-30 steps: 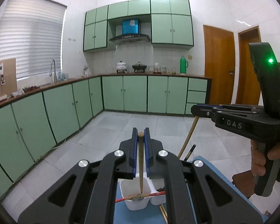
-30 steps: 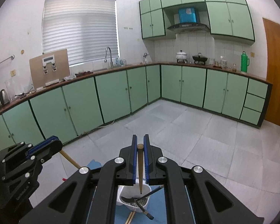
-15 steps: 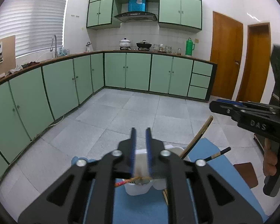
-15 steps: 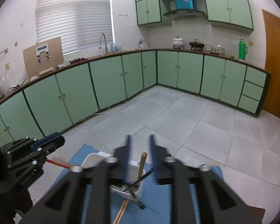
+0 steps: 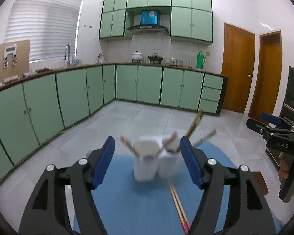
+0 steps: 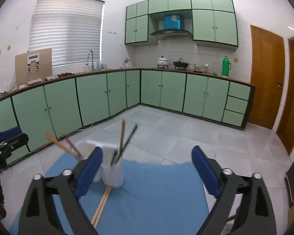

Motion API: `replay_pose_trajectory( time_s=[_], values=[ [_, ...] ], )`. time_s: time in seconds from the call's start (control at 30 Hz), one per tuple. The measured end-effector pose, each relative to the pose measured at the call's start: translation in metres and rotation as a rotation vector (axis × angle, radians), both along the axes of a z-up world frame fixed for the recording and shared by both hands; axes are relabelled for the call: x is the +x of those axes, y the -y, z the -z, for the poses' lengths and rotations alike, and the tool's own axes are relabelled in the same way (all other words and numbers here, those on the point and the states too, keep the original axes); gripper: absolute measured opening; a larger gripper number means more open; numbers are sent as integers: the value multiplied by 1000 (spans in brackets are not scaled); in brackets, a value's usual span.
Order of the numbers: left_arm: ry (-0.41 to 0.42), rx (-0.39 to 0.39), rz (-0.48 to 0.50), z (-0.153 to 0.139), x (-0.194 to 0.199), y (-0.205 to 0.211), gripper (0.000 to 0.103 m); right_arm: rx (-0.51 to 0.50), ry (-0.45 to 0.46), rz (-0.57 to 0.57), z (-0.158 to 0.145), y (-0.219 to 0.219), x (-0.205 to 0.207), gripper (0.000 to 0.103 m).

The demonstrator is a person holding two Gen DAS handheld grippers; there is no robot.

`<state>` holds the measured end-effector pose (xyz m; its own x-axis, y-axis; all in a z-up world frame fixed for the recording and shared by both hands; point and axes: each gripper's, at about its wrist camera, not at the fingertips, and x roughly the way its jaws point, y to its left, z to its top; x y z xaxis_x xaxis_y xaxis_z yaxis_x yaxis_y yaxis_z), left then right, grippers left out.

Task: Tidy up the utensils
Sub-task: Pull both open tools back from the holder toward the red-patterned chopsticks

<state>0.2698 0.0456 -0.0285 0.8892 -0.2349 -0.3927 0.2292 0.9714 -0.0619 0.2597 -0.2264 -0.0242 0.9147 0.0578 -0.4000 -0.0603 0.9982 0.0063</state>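
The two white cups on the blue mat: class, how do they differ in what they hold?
The left cup holds chopsticks with reddish ends, leaning outward over its rim; the right cup holds a wooden-handled utensil and a dark-handled one, standing steeper. Both are white, upright and side by side on the mat.

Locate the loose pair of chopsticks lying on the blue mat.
In the left wrist view the pair of chopsticks lies flat on the blue mat, right of centre, running from the foot of the white cups toward the camera.
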Motion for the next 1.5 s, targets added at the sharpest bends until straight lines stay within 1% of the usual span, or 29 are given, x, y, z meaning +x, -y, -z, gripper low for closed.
replay_pose_trajectory(
  time_s=[0.07, 0.23, 0.4, 0.53, 0.67, 0.83, 0.9, 0.97, 1.13, 1.23, 1.4, 1.5],
  values=[
    [-34, 4, -8, 16, -15, -2, 72, 7, -22, 6, 15, 1, -18, 97],
    [-110, 37, -9, 55, -46, -3, 81, 15, -79, 16, 47, -1, -50, 97],
    [-180, 68, -15, 90, -64, -6, 82, 58, -147, 24, 80, -7, -72, 97],
    [-202, 101, -27, 116, -80, -6, 83, 59, -203, 43, 107, -8, -84, 97],
    [-214, 138, -38, 135, -88, -7, 84, 69, -255, 48, 129, -13, -89, 97],
    [-238, 137, -42, 149, -91, -8, 85, 89, -298, 45, 151, -21, -94, 97],
    [-251, 149, -46, 155, -91, -8, 85, 91, -318, 36, 160, -26, -95, 97],
    [-266, 162, -50, 161, -92, -10, 85, 88, -336, 24, 166, -31, -96, 97],
    [-296, 162, -65, 169, -92, -15, 85, 89, -378, -6, 181, -42, -96, 97],
    [-302, 157, -80, 171, -91, -18, 85, 93, -400, -26, 187, -51, -95, 97],
    [-308, 158, -92, 172, -88, -21, 85, 55, -419, -52, 192, -68, -93, 96],
    [-311, 156, -97, 171, -85, -22, 85, 43, -430, -71, 193, -76, -91, 91]
  ],
)
